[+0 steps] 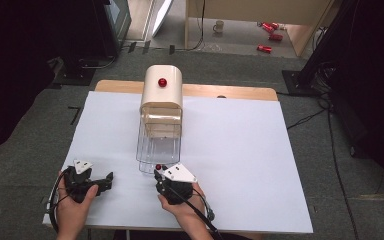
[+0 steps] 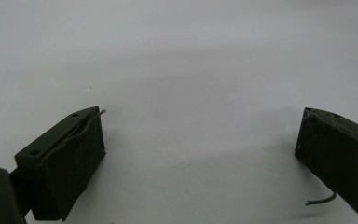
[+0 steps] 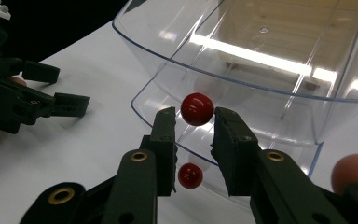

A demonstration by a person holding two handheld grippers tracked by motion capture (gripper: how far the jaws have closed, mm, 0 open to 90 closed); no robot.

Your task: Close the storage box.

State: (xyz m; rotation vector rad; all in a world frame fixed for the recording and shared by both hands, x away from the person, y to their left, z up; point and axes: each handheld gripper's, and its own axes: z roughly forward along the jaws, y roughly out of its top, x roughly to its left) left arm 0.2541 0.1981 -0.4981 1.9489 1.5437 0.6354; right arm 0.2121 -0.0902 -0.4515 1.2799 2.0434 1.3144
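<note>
Overhead, white sheet (image 1: 240, 165) on wooden table (image 1: 230, 92), grey carpet (image 1: 25, 145) around — left tool (image 1: 111, 179) spread, right tool (image 3: 195, 122) pinching red knob (image 3: 197, 108)

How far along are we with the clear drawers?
Done: two clear plastic drawers already stand pulled out of the cream rounded cabinet. In hand: the right hand-held gripper is closed on a drawer's round red knob. The left hand-held gripper rests open on the white table sheet. Left: I can't tell.

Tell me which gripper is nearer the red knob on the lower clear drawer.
The right. The right gripper is at the red knob, its jaws on either side of it, at the front of the clear drawer. The left gripper rests well off to the knob's left on the white table.
</note>
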